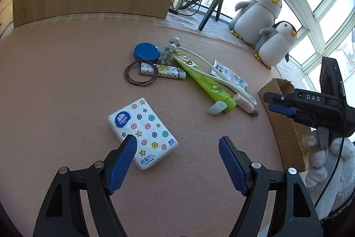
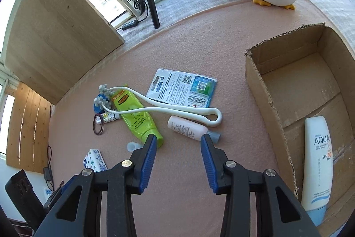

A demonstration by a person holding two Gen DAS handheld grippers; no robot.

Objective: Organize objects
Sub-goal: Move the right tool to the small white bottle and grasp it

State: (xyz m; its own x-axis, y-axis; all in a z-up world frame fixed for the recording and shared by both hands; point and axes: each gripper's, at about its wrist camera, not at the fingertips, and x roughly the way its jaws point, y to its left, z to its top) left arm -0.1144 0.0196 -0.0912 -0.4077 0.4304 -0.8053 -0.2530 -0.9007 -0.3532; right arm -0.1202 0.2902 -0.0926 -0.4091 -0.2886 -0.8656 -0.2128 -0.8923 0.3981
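Guessing the small white bottle point(image 2: 186, 127) is next: it lies on its side on the pink mat point(image 2: 177, 203), grey cap toward the cardboard box point(image 2: 257, 90), just ahead of the right gripper point(image 2: 178, 142), jaws wide open and empty. Sunscreen tube point(image 2: 317, 161) is boxed already. Left gripper point(image 1: 177, 143) gapes open over the tissue pack point(image 1: 143, 132).

We see a green tube point(image 2: 137, 117), small pink bottle point(image 2: 187, 127) and tissue pack point(image 1: 143, 132) lying flat — the sunscreen point(image 2: 316, 166) already inside the box point(image 2: 264, 90).
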